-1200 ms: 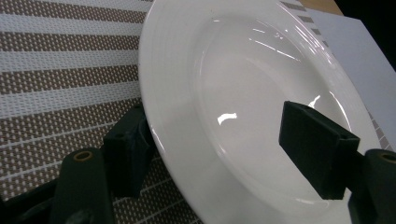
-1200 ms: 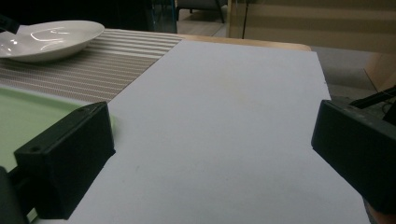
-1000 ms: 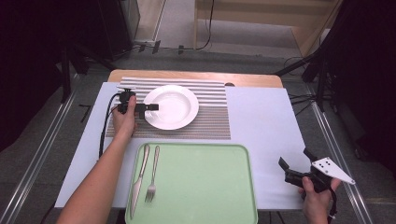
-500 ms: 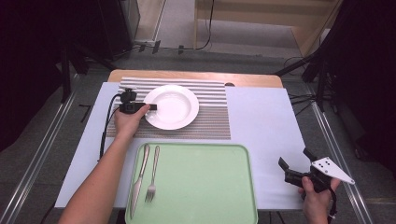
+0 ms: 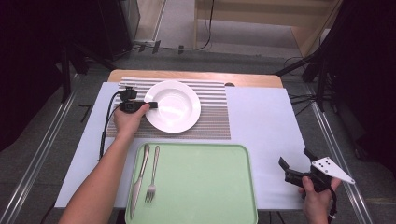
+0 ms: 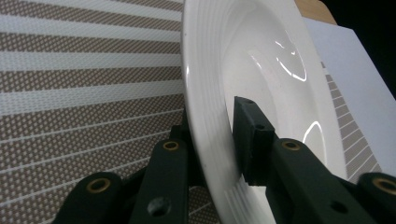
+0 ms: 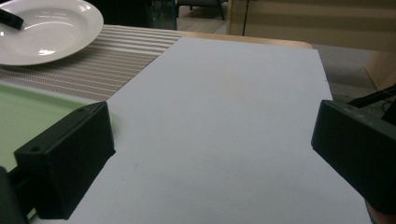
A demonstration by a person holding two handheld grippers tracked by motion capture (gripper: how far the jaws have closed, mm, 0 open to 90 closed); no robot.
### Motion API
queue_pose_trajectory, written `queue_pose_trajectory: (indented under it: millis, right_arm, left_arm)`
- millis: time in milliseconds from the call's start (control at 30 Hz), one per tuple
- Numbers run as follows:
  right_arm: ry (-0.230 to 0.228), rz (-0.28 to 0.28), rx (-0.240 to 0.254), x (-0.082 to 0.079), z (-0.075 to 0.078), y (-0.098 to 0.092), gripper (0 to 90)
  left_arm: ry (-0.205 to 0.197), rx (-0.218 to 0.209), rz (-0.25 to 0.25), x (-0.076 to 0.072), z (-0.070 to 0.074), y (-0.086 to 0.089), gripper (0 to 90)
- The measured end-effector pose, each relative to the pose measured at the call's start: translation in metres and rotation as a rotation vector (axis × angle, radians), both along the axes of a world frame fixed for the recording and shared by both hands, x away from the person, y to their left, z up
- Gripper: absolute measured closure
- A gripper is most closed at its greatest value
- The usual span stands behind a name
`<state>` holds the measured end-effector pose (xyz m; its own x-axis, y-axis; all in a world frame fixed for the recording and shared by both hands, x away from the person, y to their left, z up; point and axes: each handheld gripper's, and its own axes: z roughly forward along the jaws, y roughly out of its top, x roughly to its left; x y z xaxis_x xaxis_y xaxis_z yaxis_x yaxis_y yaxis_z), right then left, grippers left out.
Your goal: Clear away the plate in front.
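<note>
The left gripper (image 5: 150, 105) has just been closing; its jaws now pinch the left rim of the plate (image 5: 175, 105), which lies on the striped mat (image 5: 212, 122) at the far side. The right gripper (image 5: 296, 169) rests spread and empty, near right. Judged: grasp made; lifting remains. The tray (image 5: 201, 186), bearing knife (image 5: 138, 179) and fork (image 5: 151, 175), lies near.

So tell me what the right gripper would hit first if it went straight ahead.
Nothing close: the right gripper points along bare white sheet. The plate sits off to one side, probably out of line.
</note>
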<state>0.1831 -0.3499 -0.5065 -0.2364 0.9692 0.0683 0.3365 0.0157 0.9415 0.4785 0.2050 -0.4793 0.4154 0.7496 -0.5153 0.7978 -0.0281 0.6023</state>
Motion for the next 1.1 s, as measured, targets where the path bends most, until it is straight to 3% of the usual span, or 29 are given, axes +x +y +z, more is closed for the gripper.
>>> queue_pose_trajectory:
  millis: [133,500,733,1100]
  right_arm:
    - [-0.007,0.002,-0.011,0.001,0.000,0.000,0.0]
    - [0.001,-0.001,-0.001,0.000,0.000,0.000,0.0]
    - [0.002,-0.005,0.000,0.000,0.000,0.000,0.0]
    - [-0.010,-0.003,-0.012,0.000,0.000,-0.002,0.0]
  left_arm:
    - [-0.013,-0.034,-0.017,-0.001,0.001,0.000,80.6]
    - [-0.017,-0.008,-0.026,-0.002,0.004,-0.002,80.3]
    - [-0.007,-0.009,-0.004,-0.003,0.006,-0.005,80.9]
    - [-0.025,-0.011,0.040,-0.006,0.010,-0.012,81.8]
